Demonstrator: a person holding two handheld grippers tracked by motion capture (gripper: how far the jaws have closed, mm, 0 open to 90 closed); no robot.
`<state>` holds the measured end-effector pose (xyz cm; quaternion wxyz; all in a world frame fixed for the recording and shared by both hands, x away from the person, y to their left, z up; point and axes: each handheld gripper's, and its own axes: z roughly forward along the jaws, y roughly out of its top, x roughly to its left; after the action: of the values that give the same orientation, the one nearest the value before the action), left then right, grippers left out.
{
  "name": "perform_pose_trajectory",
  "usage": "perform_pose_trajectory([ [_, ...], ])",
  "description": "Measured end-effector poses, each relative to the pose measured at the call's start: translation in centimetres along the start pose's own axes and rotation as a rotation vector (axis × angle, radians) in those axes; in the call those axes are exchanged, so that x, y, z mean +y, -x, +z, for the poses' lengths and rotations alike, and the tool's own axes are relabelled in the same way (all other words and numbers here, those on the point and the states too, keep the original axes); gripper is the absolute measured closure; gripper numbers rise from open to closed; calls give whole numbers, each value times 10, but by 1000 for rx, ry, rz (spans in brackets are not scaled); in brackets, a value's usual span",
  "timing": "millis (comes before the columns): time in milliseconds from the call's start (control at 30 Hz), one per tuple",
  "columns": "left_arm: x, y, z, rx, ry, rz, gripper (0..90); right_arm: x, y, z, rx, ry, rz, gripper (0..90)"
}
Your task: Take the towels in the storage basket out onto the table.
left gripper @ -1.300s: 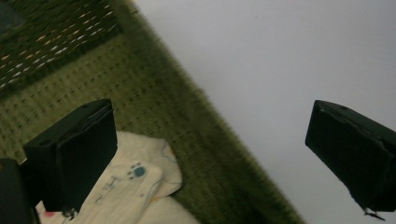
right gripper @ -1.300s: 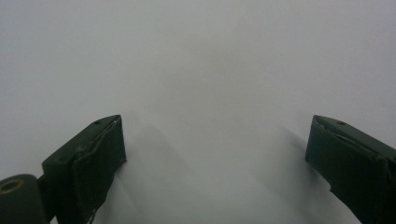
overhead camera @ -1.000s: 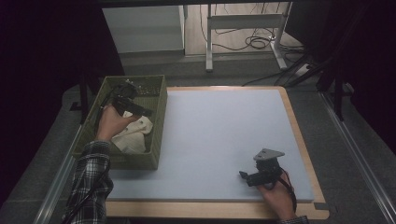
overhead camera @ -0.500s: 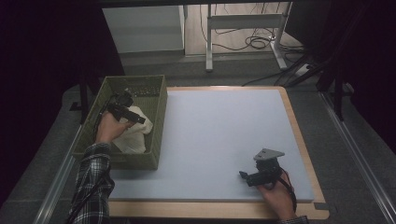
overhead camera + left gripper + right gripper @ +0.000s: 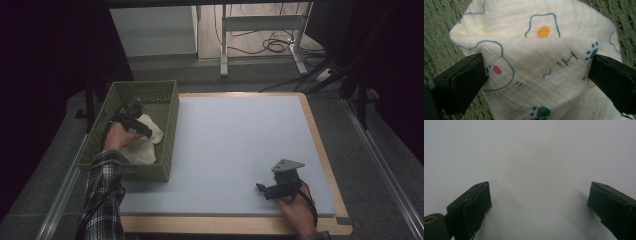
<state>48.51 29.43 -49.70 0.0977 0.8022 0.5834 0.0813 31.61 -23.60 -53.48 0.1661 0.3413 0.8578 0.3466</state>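
A cream cloth [image 5: 144,149] printed with blue outlines, paw marks and orange dots lies inside a green woven basket [image 5: 172,131] at the table's left. My left gripper [image 5: 144,130] is down in the basket on top of that cloth. In the left gripper view its jaws stand wide apart with a raised fold of the cloth [image 5: 536,32] between them, so the left gripper [image 5: 536,75] is open. My right gripper [image 5: 261,188] rests low over the pale mat [image 5: 235,135] near the front right. It is open too, with nothing between its jaws [image 5: 539,205].
The pale mat covers most of a wood-edged table [image 5: 317,135]. The basket's woven floor [image 5: 439,30] shows around the cloth. Beyond the table stand a metal frame leg [image 5: 224,45] and cables [image 5: 272,46] on the floor.
My left gripper has come down and slightly nearer inside the basket, onto the cloth. The right gripper has stayed where it was.
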Motion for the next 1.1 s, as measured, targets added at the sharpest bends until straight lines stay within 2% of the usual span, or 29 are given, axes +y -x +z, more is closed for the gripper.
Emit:
perform_pose_trajectory([
  [167,2,0,14,-30,-108,20,81,0,0,0,0,0,0,51],
  [233,1,1,15,-54,-112,18,118,0,0,0,0,0,0,51],
  [367,-2,0,9,-96,-105,6,376,0,0,0,0,0,0,51],
  [467,-3,0,6,-114,-100,19,610,0,0,0,0,0,0,51],
  [500,-3,2,5,-115,-105,29,610,0,0,0,0,0,0,51],
  [533,-3,4,4,-112,-115,44,717,0,0,0,0,0,0,51],
  [667,-2,5,2,-104,-117,58,748,0,0,0,0,0,0,51],
  [767,-4,3,-4,-121,-82,40,750,0,0,0,0,0,-1,51],
  [833,-5,4,-9,-112,-48,46,749,0,0,0,0,0,-2,51],
  [867,-5,4,-9,-112,-48,46,749,0,0,0,0,0,-2,51],
  [900,-6,4,-17,-121,-30,50,748,0,0,0,0,0,-2,51],
  [933,-6,4,-17,-121,-30,50,748,0,0,0,0,1,-2,51],
  [1000,-8,3,-32,-127,10,50,748,0,0,0,0,1,-2,51],
  [1100,-10,1,-49,-111,46,59,747,0,0,0,0,1,-3,51],
])
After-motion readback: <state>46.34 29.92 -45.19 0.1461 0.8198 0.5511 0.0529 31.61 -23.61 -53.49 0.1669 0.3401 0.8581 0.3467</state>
